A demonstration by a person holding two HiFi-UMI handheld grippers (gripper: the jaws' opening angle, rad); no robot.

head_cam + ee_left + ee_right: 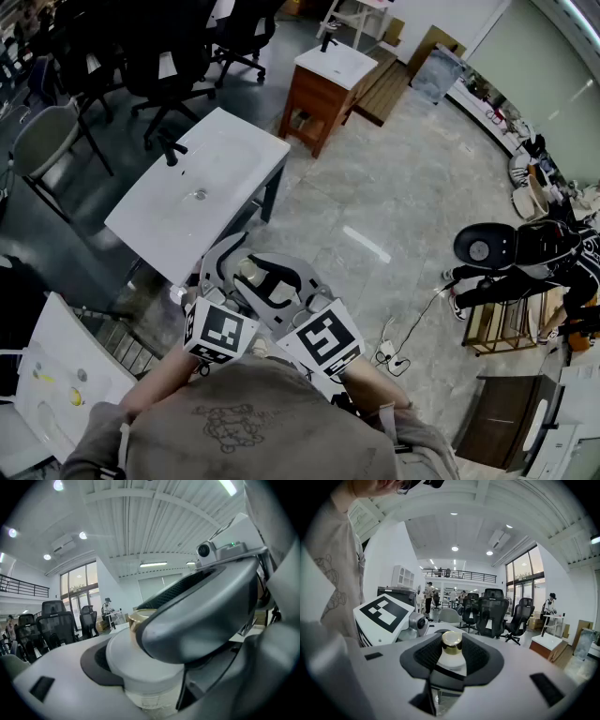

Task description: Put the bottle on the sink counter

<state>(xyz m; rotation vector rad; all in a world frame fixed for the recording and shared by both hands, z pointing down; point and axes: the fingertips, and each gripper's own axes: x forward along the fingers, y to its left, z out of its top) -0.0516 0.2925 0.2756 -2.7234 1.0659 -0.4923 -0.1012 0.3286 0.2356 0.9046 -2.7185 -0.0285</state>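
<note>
We hold both grippers close together in front of the chest, w/ the bottle (452,654) between them, up in the air and not on the white sink bench (234,155). In the head view it sits just off that bench's near corner, over the grey tiled floor (394,206). It's pale w/ a gold cap and stands approx. upright. The right gripper (451,667) has its fingers (483,658) clenched on the bottle's shoulder, black pads hugging it just under the cap. The left gripper (150,681) has its fingers (56,677) spread wide round the lower body and released. One pad seems to brush the bottle, but that view is crowded by the other gripper, so we're not sure. Both marker cubes (220,330) face up twd the head camera. The bench top is bare apart from a black tap (171,150) at the back and the basin drain (199,195). Beyond it stand a 2nd vanity on a wooden cabinet (323,89) and black office chairs (178,56).
</note>
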